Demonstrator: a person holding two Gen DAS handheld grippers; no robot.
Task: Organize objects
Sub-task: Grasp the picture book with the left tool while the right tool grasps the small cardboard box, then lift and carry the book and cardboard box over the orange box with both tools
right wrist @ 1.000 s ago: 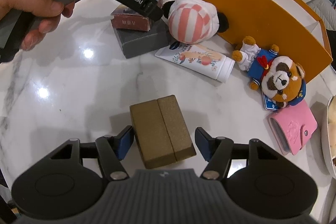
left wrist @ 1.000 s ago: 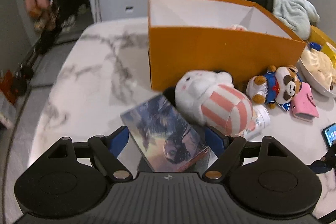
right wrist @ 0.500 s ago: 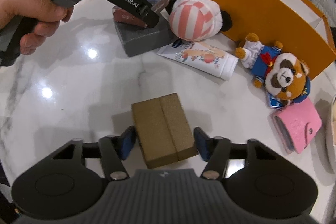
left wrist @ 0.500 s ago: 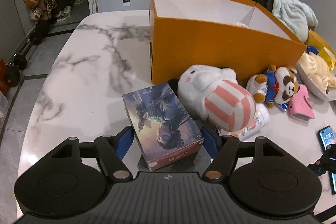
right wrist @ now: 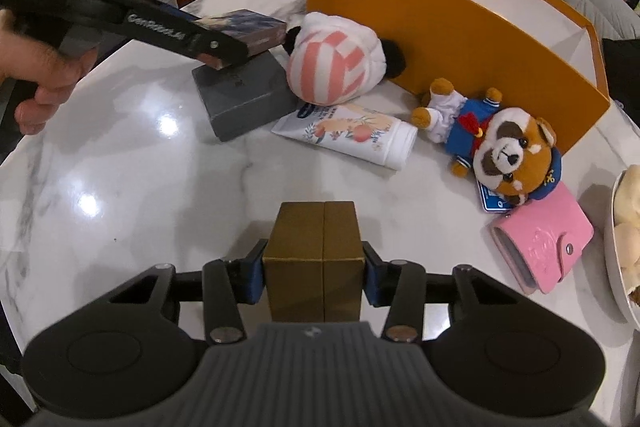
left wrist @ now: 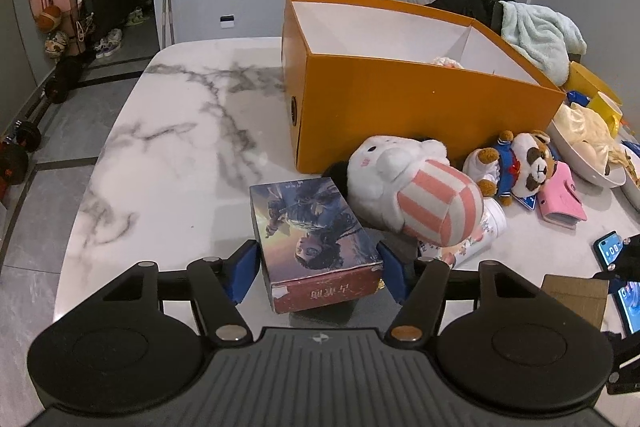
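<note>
Right wrist view: the right gripper (right wrist: pixel 313 273) is closing, its pads touching both sides of the gold box (right wrist: pixel 315 259) on the marble table (right wrist: pixel 120 163). Farther off, the left gripper (left wrist: pixel 317 269) is closing around the illustrated box (left wrist: pixel 312 231) atop a grey box (right wrist: pixel 244 99), near the orange bin (right wrist: pixel 452 27).

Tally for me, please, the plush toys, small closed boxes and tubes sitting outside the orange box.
Plush toys: 2 (striped plush, red panda plush)
Small boxes: 3 (illustrated box, grey box, gold box)
Tubes: 1 (tube)
Total: 6
</note>
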